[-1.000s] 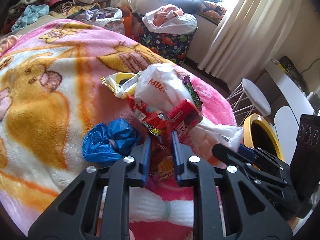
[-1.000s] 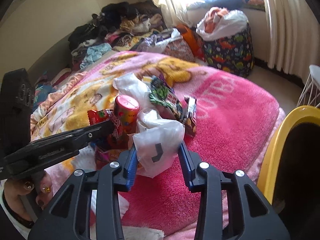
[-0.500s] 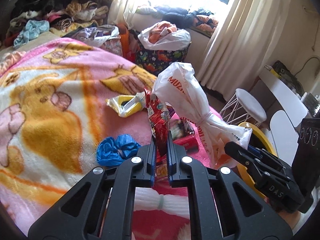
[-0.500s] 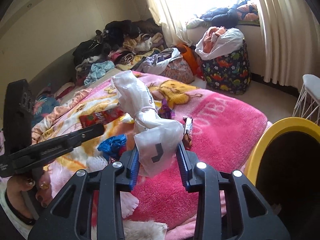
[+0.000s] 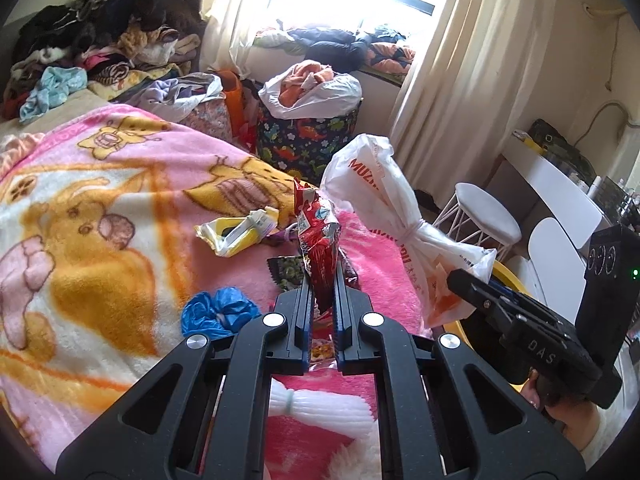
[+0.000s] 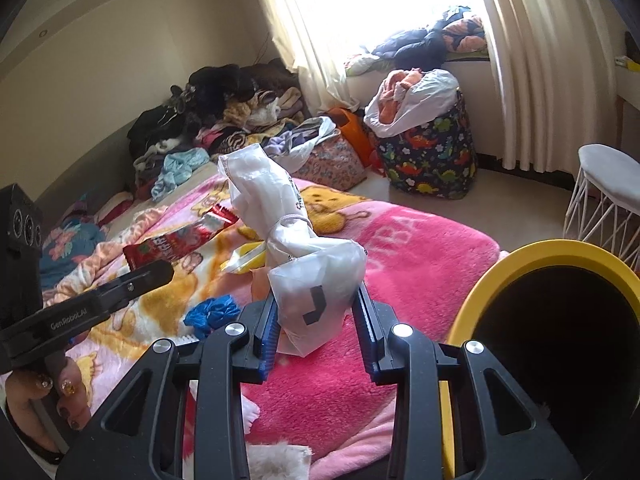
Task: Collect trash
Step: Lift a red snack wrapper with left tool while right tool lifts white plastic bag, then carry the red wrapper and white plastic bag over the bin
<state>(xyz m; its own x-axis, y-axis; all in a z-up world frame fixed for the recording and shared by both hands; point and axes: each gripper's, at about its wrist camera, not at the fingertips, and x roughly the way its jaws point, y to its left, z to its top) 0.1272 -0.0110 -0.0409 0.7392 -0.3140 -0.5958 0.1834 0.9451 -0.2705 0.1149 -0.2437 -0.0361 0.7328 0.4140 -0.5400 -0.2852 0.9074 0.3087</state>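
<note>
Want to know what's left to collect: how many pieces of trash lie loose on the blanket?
3: yellow wrapper, dark wrapper just behind the held red wrapper, blue bag nearest. More may be hidden.

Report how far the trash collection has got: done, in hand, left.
Done: nothing shows as binned; the yellow bin's inside looks dark, contents unclear. In hand: the left gripper is shut on a red wrapper, and the right gripper is shut on a tied white bag, both lifted off the blanket. Left: a yellow wrapper, a blue bag and a dark wrapper lie on the blanket.
</note>
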